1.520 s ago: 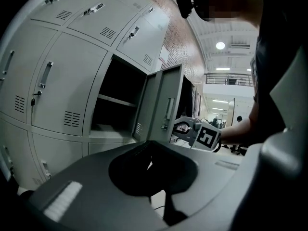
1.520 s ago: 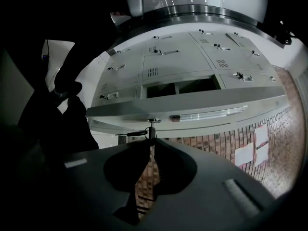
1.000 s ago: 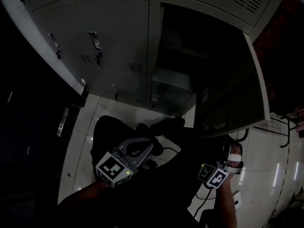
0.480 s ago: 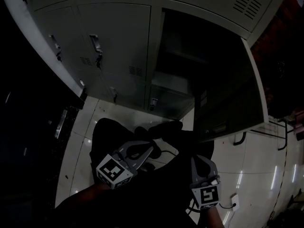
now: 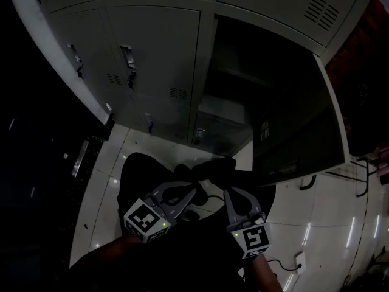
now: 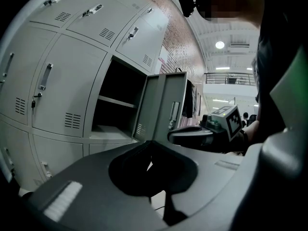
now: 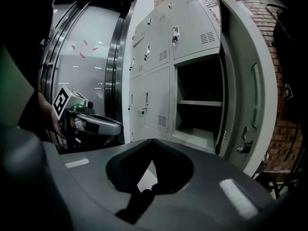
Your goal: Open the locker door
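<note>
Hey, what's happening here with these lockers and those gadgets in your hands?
A person holds a claw tool in each hand before a bank of grey lockers. One locker door stands wide open, a shelf visible inside. The left claw and right claw are both closed, empty, held low and clear of the door.

Floor (image 5: 100,187): white glossy tile, light reflections. Grey locker bank (image 5: 152,47) stands directly on it. Thin dark cable (image 5: 281,262) lies on tile, lower right. Shelf (image 7: 199,102) inside open compartment.
</note>
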Demonstrator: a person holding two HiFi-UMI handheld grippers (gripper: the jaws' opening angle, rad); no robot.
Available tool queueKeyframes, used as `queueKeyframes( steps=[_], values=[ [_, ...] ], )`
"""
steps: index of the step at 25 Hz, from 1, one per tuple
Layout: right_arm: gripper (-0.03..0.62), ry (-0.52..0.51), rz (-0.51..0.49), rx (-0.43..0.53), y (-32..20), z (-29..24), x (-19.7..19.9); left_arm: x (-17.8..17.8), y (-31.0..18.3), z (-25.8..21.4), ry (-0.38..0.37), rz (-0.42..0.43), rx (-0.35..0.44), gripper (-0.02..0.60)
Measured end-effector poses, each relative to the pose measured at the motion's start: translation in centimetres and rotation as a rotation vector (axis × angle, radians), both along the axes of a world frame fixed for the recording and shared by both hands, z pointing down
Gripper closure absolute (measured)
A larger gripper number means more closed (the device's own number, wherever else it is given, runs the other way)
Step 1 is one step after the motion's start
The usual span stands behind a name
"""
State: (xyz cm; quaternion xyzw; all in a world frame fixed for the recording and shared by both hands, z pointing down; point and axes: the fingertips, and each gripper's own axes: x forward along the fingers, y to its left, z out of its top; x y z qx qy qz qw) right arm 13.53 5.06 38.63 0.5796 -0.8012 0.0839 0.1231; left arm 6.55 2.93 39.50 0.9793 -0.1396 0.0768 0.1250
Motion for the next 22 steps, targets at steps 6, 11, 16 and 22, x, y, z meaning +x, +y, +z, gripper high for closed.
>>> queueKeyframes(
  steps=[6, 11, 16, 22],
  values=[
    [0.592, -0.012, 0.007, -0.011, 0.22, 0.29, 0.26, 0.26, 0.00, -0.23, 0.005, 0.001, 0.001, 0.569],
    [0.592, -0.021, 0.004, -0.016, 0.22, 0.47, 0.08, 0.22, 0.08, -0.10, 0.002, 0.003, -0.001, 0.569],
    [0.592, -0.025, -0.001, -0.013, 0.15, 0.44, -0.19, -0.05, -0.03, 0.11, 0.003, -0.005, 0.003, 0.569],
    [0.592, -0.026, 0.002, -0.024, 0.25, 0.55, 0.09, 0.09, 0.18, 0.17, -0.007, 0.007, -0.007, 0.570]
  ],
)
